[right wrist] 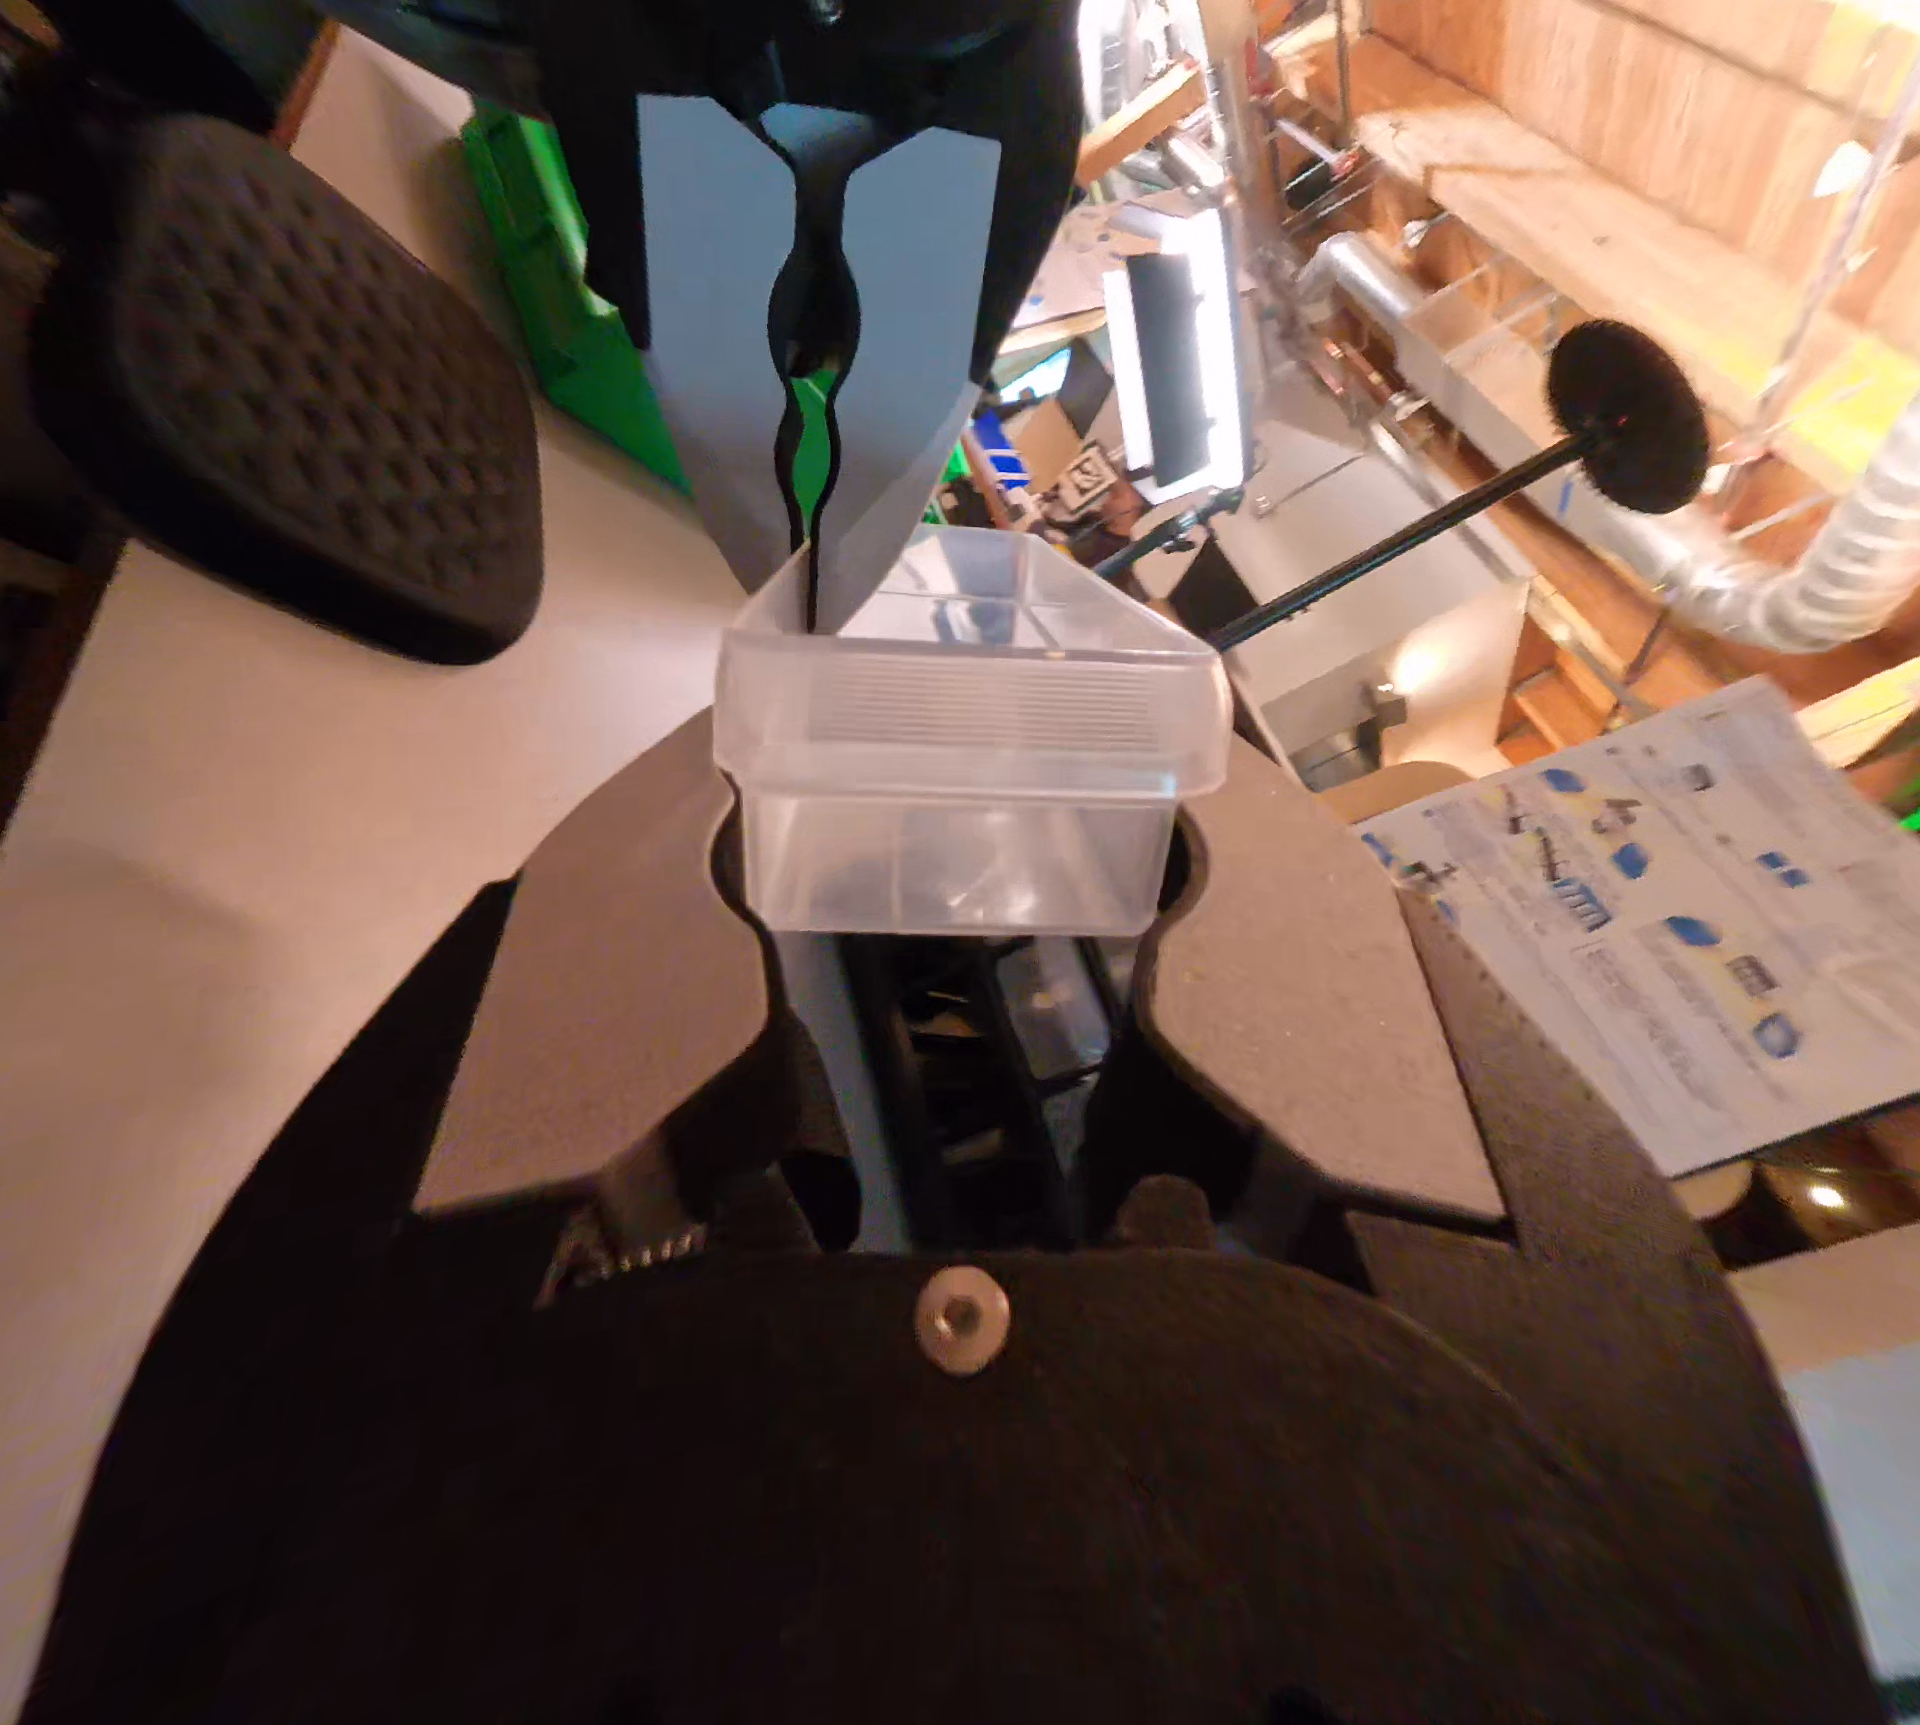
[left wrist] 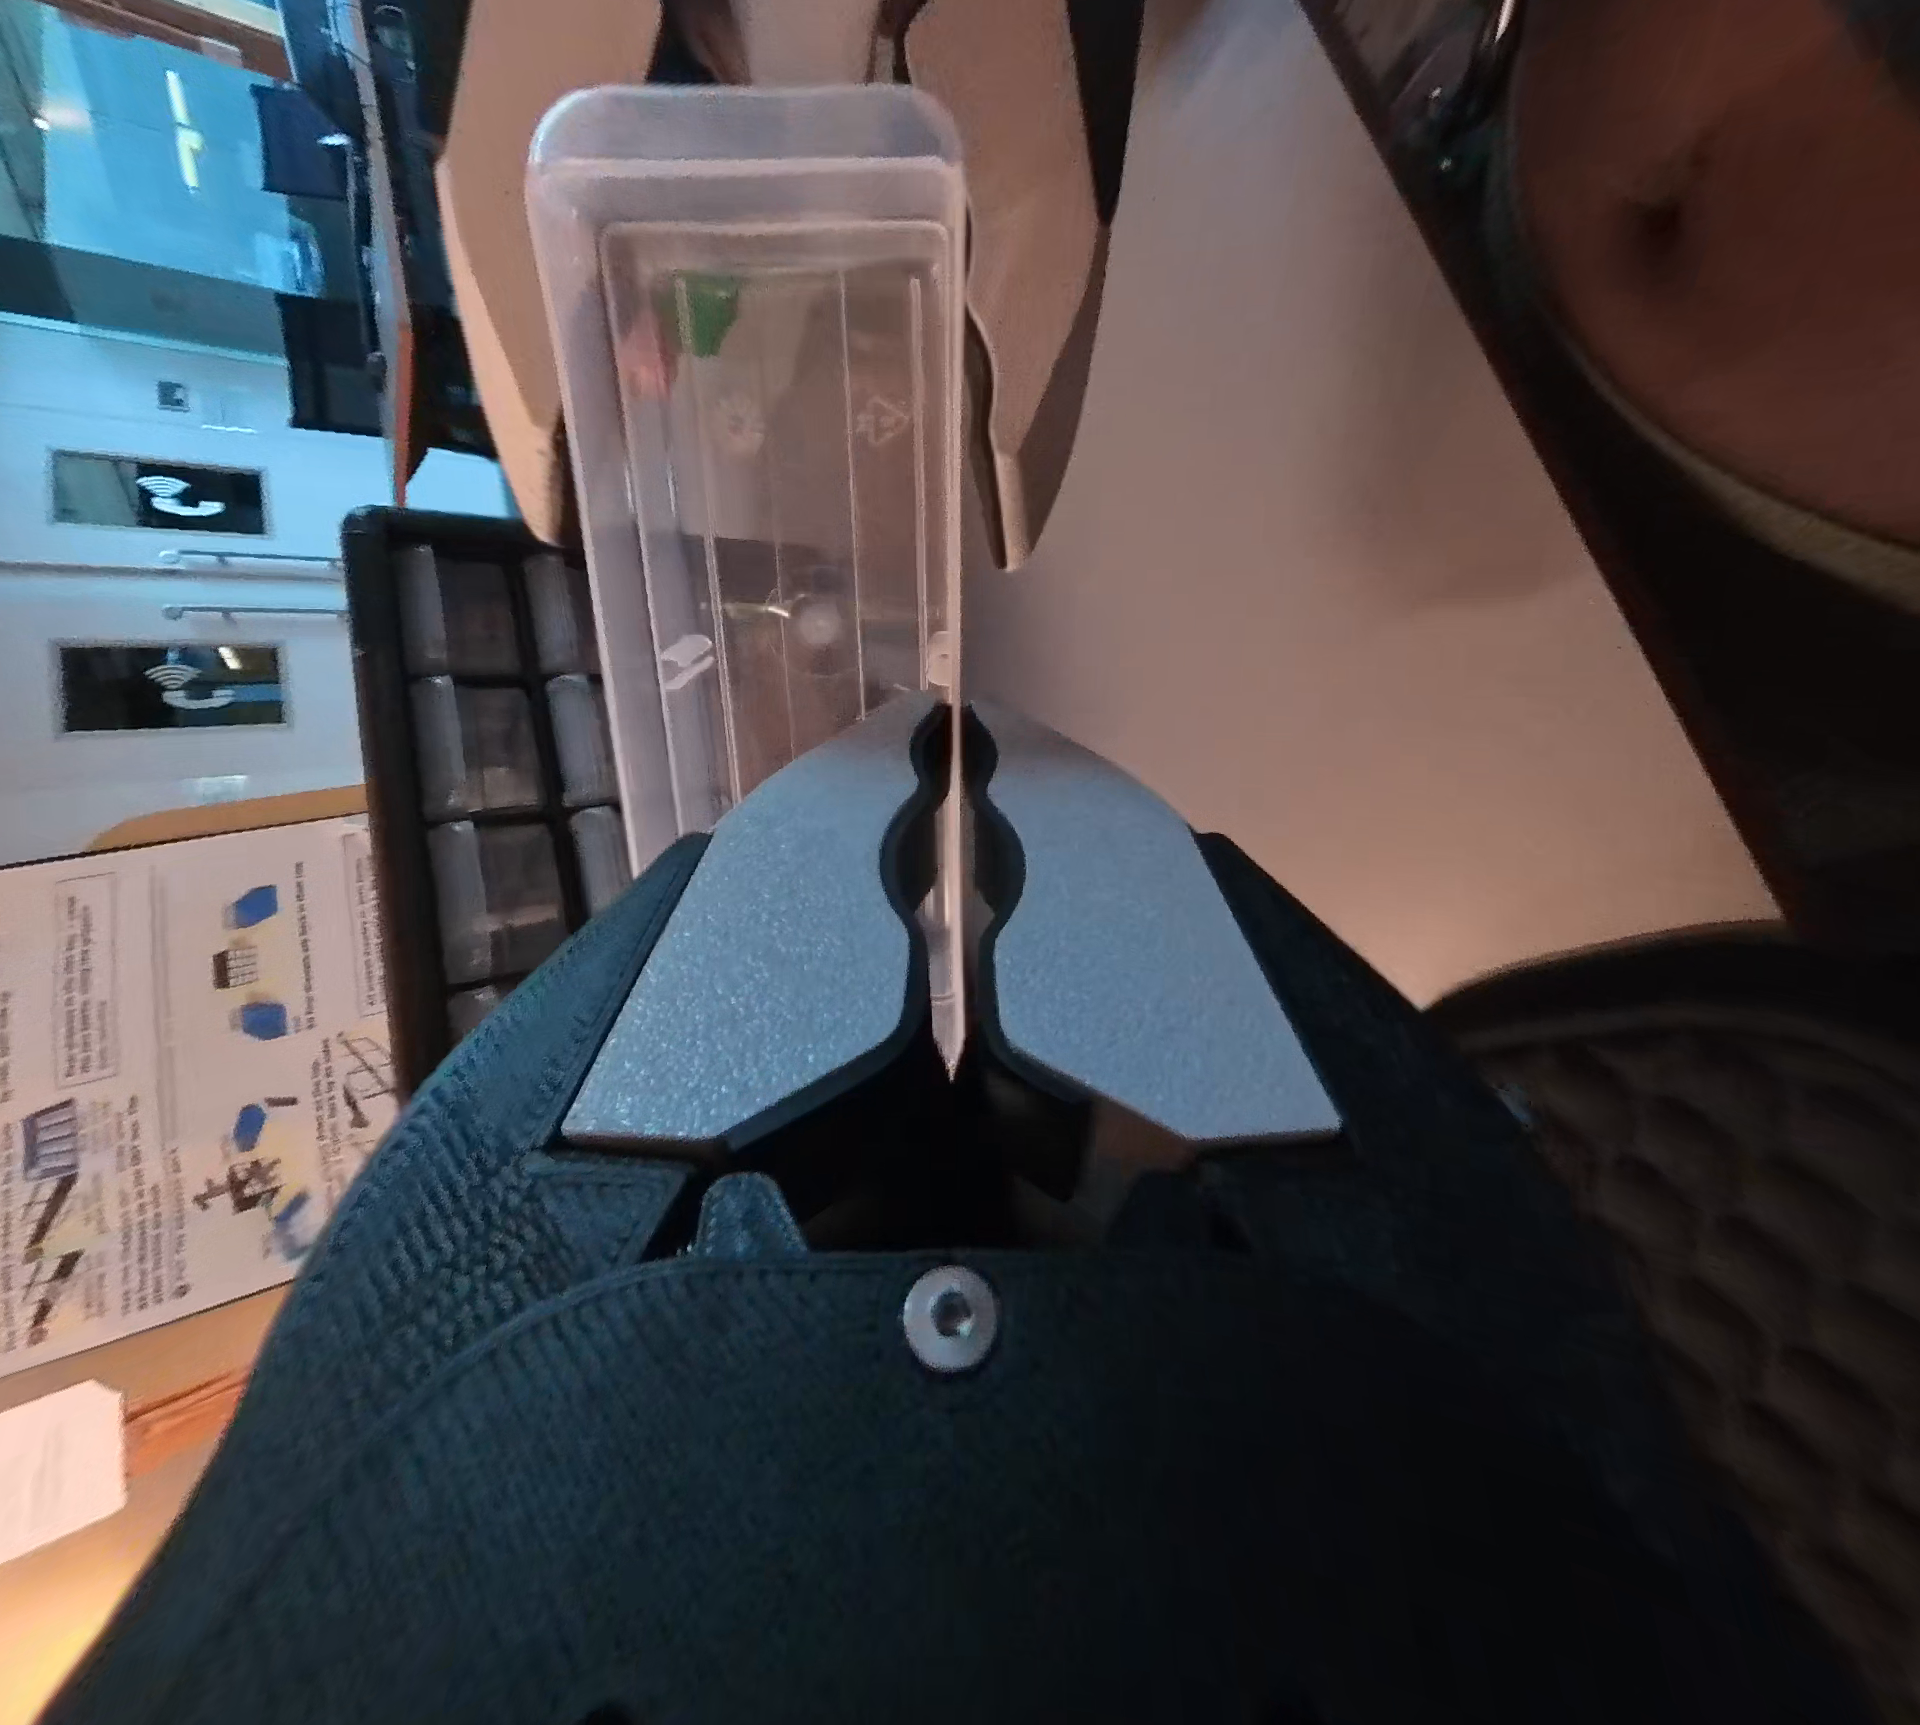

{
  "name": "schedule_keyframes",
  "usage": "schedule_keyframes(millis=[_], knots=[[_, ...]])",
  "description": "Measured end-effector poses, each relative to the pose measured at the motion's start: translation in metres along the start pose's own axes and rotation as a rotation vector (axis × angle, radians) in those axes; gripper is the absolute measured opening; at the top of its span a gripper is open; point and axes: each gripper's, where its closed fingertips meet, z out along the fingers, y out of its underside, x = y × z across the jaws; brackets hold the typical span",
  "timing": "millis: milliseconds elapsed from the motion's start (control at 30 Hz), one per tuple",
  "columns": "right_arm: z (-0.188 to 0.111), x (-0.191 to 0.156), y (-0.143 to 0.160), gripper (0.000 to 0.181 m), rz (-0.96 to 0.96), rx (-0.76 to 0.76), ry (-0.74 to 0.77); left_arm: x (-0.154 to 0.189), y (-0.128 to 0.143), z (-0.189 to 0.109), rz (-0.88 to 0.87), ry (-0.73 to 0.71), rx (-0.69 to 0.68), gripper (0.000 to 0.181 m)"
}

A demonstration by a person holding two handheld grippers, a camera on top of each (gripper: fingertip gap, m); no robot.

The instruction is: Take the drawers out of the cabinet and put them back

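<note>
— Where is the drawer (left wrist: 769, 449) held?

— It is held in the air between both grippers, clear of the cabinet (left wrist: 468, 761). Its thin back wall is pinched by the closed fingers of the left gripper (left wrist: 954, 740). Its front end is clamped across the width by the right gripper (right wrist: 961, 828), whose fingers are spread wide around it.

— What is seen around the drawer?

— The black cabinet, with drawers in its slots, is seen just beside it. A printed sheet (left wrist: 177, 1073) is laid beyond the cabinet. A pale table (right wrist: 229, 844) is seen behind the drawer, and a green box (right wrist: 561, 304) past the left gripper.
</note>
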Motion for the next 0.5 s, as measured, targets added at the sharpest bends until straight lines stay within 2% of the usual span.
schedule_keyframes(millis=[100, 133, 167, 233, 267, 300, 333, 367, 400, 467, 500], knots=[[-0.003, 0.014, -0.005, 0.075, -0.068, 0.019, 0.103, -0.022, -0.006, -0.007, -0.025, -0.167, 0.059, 0.006], [-0.006, 0.023, -0.008, 0.075, -0.076, 0.033, 0.156, -0.037, -0.01, -0.015, -0.065, -0.281, 0.11, 0.014], [-0.01, 0.034, -0.011, 0.075, -0.073, 0.047, 0.217, -0.054, -0.014, -0.027, -0.144, -0.413, 0.179, 0.029], [-0.021, 0.058, -0.017, 0.074, -0.026, 0.093, 0.356, -0.09, -0.013, -0.064, -0.46, -0.713, 0.394, 0.06], [-0.028, 0.07, -0.02, 0.075, 0.018, 0.131, 0.423, -0.102, -0.004, -0.085, -0.698, -0.841, 0.557, 0.076], [-0.035, 0.08, -0.024, 0.074, 0.072, 0.172, 0.479, -0.105, 0.006, -0.097, -0.963, -0.894, 0.751, 0.087], [-0.041, 0.087, -0.028, 0.075, 0.138, 0.222, 0.519, -0.103, 0.015, -0.1, -1.232, -0.873, 0.957, 0.093], [-0.045, 0.091, -0.033, 0.074, 0.209, 0.276, 0.545, -0.102, 0.018, -0.093, -1.445, -0.786, 1.165, 0.095], [-0.045, 0.09, -0.036, 0.075, 0.266, 0.316, 0.555, -0.102, 0.01, -0.076, -1.591, -0.622, 1.323, 0.097], [-0.04, 0.083, -0.038, 0.075, 0.303, 0.334, 0.558, -0.099, -0.017, -0.039, -1.783, -0.246, 1.443, 0.106], [-0.036, 0.076, -0.036, 0.075, 0.306, 0.32, 0.551, -0.097, -0.03, -0.029, -1.814, -0.136, 1.49, 0.106]])
